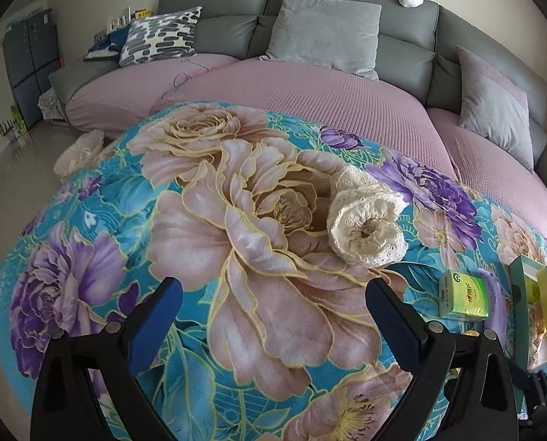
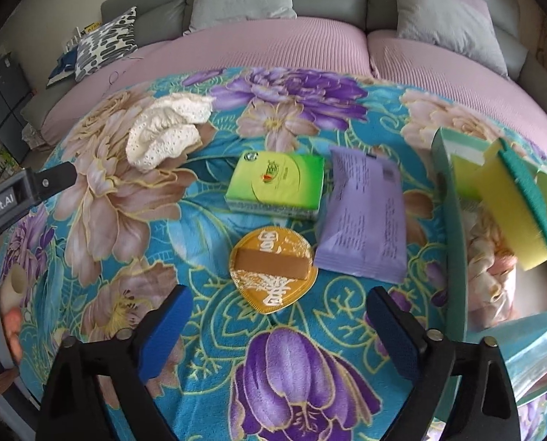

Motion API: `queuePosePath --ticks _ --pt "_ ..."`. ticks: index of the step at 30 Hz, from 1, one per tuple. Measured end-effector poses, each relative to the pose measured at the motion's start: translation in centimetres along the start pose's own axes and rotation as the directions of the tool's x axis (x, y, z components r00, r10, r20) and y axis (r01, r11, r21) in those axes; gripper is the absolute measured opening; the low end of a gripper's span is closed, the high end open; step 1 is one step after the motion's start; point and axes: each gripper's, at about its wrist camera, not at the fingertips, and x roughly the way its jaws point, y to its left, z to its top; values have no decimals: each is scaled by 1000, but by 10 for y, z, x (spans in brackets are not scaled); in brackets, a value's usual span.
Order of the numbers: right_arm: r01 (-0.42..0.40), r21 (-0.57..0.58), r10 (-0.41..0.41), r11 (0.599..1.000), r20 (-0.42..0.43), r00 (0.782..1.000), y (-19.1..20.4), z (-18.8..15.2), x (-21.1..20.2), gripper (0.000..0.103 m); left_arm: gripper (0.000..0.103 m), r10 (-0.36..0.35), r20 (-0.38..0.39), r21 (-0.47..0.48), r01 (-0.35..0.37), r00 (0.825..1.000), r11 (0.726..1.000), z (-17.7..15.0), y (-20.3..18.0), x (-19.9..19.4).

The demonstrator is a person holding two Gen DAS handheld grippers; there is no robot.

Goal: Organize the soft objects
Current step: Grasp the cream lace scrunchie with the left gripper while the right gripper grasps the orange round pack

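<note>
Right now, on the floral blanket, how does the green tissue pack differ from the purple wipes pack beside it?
The green tissue pack is a compact, blocky shape with a glossy printed logo; the purple wipes pack is longer and flatter, a soft pouch covered in small text. The green tissue pack sits farther from the camera, towards the cream lace cloth; the purple wipes pack reaches nearer, next to the gold packet. Both lie flat on the floral blanket, untouched.

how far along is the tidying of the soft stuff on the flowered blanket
Early. Done: a yellow sponge sits in the teal box. In hand: nothing; left gripper and right gripper are open. Left: lace cloth, green tissue pack, purple pack, gold packet.
</note>
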Motion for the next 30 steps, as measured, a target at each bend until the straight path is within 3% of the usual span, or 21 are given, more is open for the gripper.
queuePosePath --ticks 11,19,30 --pt "2 -13 -2 1000 2 1000 4 4 8 75 100 -30 -71 34 32 997 999 -1 -9 24" --pt "0 -29 1 1000 10 1000 7 9 10 55 100 -77 -70 51 81 995 995 5 -21 32" --pt "-18 -23 19 1000 21 1000 1 18 11 54 98 -159 -59 63 163 986 985 20 -45 51"
